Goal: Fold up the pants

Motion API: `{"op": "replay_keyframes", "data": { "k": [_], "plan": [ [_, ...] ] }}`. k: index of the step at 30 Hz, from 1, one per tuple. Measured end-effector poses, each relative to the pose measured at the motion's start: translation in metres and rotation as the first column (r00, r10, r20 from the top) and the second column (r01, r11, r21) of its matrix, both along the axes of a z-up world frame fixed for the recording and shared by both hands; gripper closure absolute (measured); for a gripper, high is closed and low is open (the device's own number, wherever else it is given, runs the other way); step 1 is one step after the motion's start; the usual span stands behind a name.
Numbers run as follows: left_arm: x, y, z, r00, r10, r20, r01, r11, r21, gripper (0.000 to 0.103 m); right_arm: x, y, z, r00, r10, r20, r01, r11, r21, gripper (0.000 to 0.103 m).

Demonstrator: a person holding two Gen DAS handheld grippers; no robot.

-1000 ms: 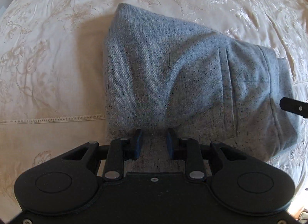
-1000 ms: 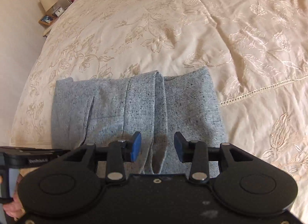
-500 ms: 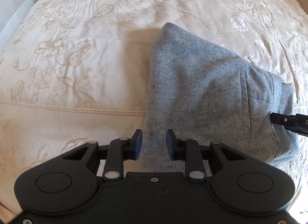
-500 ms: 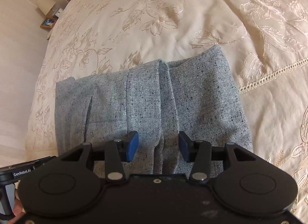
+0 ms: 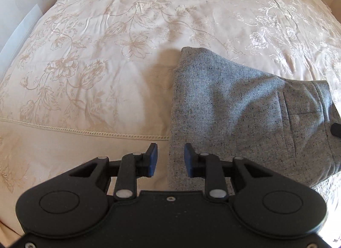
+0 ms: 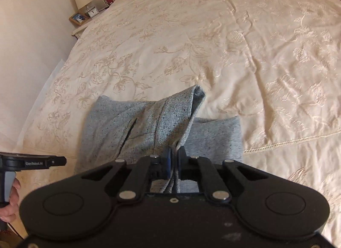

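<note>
A: Pants are lying folded on the bed, all grey and speckled.

B: Which claw is holding them?

A: The right claw. Its jaws have just been closing, and now they are pinching a fold of the pants tight. That bit of cloth is standing up like a little tent, and the rest is lying flat on the bed.

B: And the left claw?

A: It is hanging half open above the pants' left edge. Nothing is between its jaws. It is not touching the cloth, as far as I can tell.

B: Which way are the pants lying?

A: In the right view, they are stretching from side to side, just in front of the right claw. The fold it is holding is in the middle of the near edge. In the left view, the pants are spreading off to the right of the left claw, with the pocket end far over by the right claw.

B: So which one is nearer?

A: The right one is already on the cloth. I am guessing it is getting ready to carry that fold over. The left one is close to the edge and could help hold it down.
</note>
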State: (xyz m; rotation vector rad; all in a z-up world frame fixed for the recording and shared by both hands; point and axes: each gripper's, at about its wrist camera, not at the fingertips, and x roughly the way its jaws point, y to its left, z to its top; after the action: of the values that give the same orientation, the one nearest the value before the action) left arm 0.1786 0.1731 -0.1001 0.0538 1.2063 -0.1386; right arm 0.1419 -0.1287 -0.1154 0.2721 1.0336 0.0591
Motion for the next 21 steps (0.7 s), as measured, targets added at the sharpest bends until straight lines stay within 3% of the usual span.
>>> {"op": "replay_keyframes", "data": {
  "k": [4,8,10,11,15,18,19,21],
  "plan": [
    [0.000,-0.024,-0.008,0.999,-0.035,-0.003,0.035,0.999,0.029,0.066,0.001,-0.018,-0.034,0.997,-0.008,-0.081,0.004,0.998,-0.057,0.096],
    [0.003,-0.049,-0.014,0.996,-0.087,0.001,0.087,0.994,0.066,0.066,0.003,-0.017,-0.060,0.983,-0.008,-0.183,-0.028,0.980,-0.197,0.090],
    [0.006,-0.059,-0.015,0.994,-0.106,0.013,0.104,0.992,0.069,0.063,-0.001,-0.018,-0.047,0.992,-0.049,-0.118,0.023,0.977,-0.214,0.079],
    [0.008,-0.065,-0.016,0.993,-0.116,0.021,0.114,0.991,0.070,0.062,-0.004,-0.017,-0.038,0.996,-0.054,-0.067,0.039,0.977,-0.210,0.066],
    [0.017,-0.087,-0.034,0.990,-0.143,0.007,0.142,0.985,0.095,0.059,-0.005,0.001,-0.031,0.999,0.025,0.046,-0.011,0.962,-0.273,0.059],
    [0.013,-0.101,-0.055,0.984,-0.176,-0.003,0.174,0.970,0.168,0.053,0.004,0.011,-0.057,0.995,0.089,-0.050,-0.100,0.945,-0.312,0.057],
    [0.009,-0.104,-0.061,0.981,-0.194,0.008,0.188,0.961,0.204,0.048,0.006,0.012,-0.068,0.993,0.077,-0.092,-0.103,0.941,-0.321,0.057],
    [-0.002,-0.109,-0.067,0.972,-0.223,0.068,0.197,0.941,0.276,0.036,0.001,0.007,-0.078,0.997,0.016,-0.079,-0.039,0.951,-0.308,0.049]
  ]
}}
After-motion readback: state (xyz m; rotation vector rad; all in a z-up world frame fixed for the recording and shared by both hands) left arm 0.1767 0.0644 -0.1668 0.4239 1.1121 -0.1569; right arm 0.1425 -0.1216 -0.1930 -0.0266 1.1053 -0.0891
